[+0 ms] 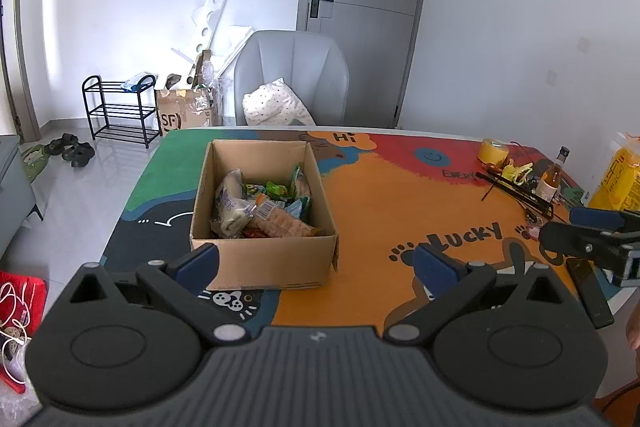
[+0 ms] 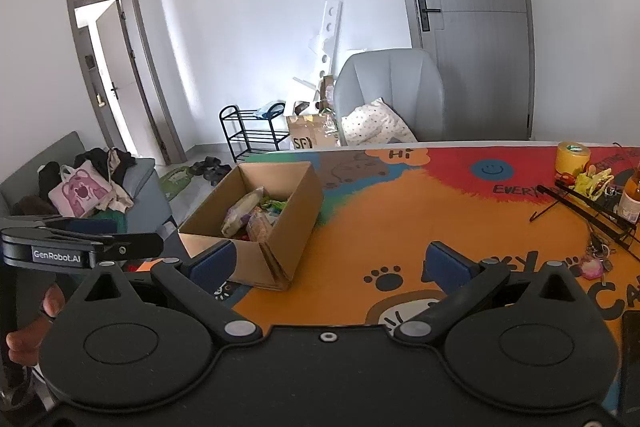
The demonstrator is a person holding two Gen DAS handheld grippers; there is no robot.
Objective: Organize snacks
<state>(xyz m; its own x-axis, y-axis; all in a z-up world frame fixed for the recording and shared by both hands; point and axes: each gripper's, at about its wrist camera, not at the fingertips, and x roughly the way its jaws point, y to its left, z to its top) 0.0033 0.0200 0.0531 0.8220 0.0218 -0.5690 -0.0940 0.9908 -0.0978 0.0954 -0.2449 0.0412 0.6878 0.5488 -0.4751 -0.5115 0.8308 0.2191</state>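
An open cardboard box stands on the colourful table mat, holding several wrapped snacks. My left gripper is open, held just in front of the box's near wall, with nothing between its fingers. In the left wrist view my right gripper shows at the right edge, seen side-on. From the right wrist view the same box sits left of centre with its snacks inside. My right gripper is open and empty, to the right of the box. The left gripper appears at the far left.
At the table's right end lie a yellow tape roll, a small bottle, a black wire stand, a yellow bag and a black phone. A grey chair with a cushion stands behind the table. The floor drops away on the left.
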